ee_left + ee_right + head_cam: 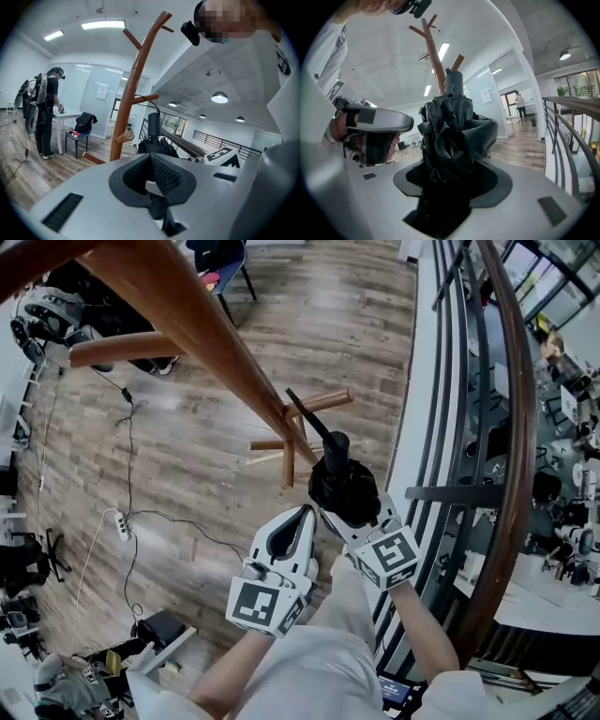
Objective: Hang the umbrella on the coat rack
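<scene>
Rack (pixel 206 324) runs off the head view's top-left edge; umbrella (pixel 450 131) has its lower end hidden inside the right tool (pixel 452 180).

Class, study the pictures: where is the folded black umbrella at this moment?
In the head view the umbrella is right of centre, clamped in the right gripper, beside the left gripper and close to the wooden coat rack pole.

A black folded umbrella (pixel 342 488) — fabric loosely bunched, its stubby cylindrical end pointed up — is held upright at the near right, clamped between the jaws of the right gripper (pixel 450 187). A brown wooden coat rack (pixel 206 324) — a slanting trunk with angled pegs — is seen just beyond, to the left.
</scene>
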Demonstrator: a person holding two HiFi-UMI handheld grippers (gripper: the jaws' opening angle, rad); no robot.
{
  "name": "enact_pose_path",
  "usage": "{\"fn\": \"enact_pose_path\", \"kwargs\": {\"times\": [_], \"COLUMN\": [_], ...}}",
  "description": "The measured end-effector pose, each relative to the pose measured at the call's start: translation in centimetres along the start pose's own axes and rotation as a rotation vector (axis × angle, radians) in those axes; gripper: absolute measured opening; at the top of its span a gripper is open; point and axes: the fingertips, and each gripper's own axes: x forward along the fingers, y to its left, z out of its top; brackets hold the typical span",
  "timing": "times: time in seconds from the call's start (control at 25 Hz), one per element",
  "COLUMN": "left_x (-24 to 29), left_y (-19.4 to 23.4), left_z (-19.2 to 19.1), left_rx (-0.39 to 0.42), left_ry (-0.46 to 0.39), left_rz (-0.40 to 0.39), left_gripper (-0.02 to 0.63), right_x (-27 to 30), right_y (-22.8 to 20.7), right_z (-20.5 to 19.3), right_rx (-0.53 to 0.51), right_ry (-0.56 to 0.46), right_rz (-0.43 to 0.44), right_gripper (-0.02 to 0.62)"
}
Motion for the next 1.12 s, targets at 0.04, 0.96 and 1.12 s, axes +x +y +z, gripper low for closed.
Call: {"fn": "enact_pose_path", "kwargs": {"times": [0.04, 0.96, 1.12], "left_x": [0.1, 2.4, 2.6], "left_y": [0.1, 0.9, 0.8], "left_z": [-0.2, -4.2, -4.7], "left_rx": [0.001, -0.008, -0.005], "left_ry": [0.006, 0.063, 0.066], "left_rz": [0.001, 0.012, 0.015], "left_gripper": [0.017, 0.017, 0.017], "right_x": [0.1, 3.8, 4.2], "right_y": [-0.1, -2.1, -2.0], "right_z": [-0.2, -5.3, -5.8], "right_rx": [0.002, 0.015, -0.002], "right_ry": [0.001, 0.041, 0.043], "right_rz": [-0.004, -0.016, -0.003], "right_gripper": [0.268, 0.268, 0.268]}}
